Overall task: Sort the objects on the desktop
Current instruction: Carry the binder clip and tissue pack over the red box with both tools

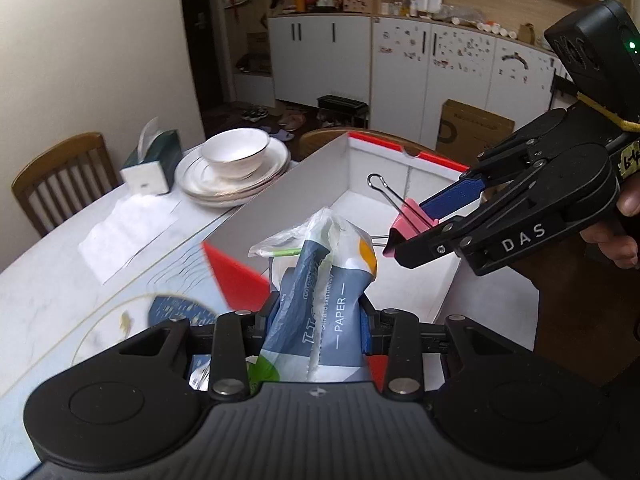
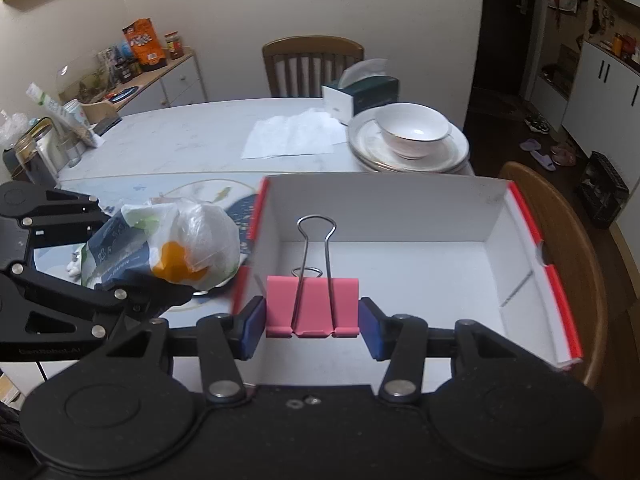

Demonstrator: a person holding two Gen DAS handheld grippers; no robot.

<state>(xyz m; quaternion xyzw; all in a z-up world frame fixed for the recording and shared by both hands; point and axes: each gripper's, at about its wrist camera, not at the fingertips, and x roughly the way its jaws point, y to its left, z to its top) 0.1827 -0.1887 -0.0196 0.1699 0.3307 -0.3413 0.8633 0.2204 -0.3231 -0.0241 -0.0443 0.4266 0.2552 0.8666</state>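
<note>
Your right gripper [image 2: 312, 322] grasped the pink binder clip [image 2: 311, 306] above the white box [image 2: 400, 204], ready for dropping. Your left gripper [image 1: 320, 320] was clenched on the tissue pack [image 1: 320, 300] at the box's left wall.

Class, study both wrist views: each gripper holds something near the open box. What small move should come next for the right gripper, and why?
Probably lower the right gripper a little into the white box and then open it. It is shut on the pink binder clip, which hangs above the box's bare floor. The left gripper, shut on the tissue pack, is at the box's near wall, so the clip looks freer to go first.
</note>
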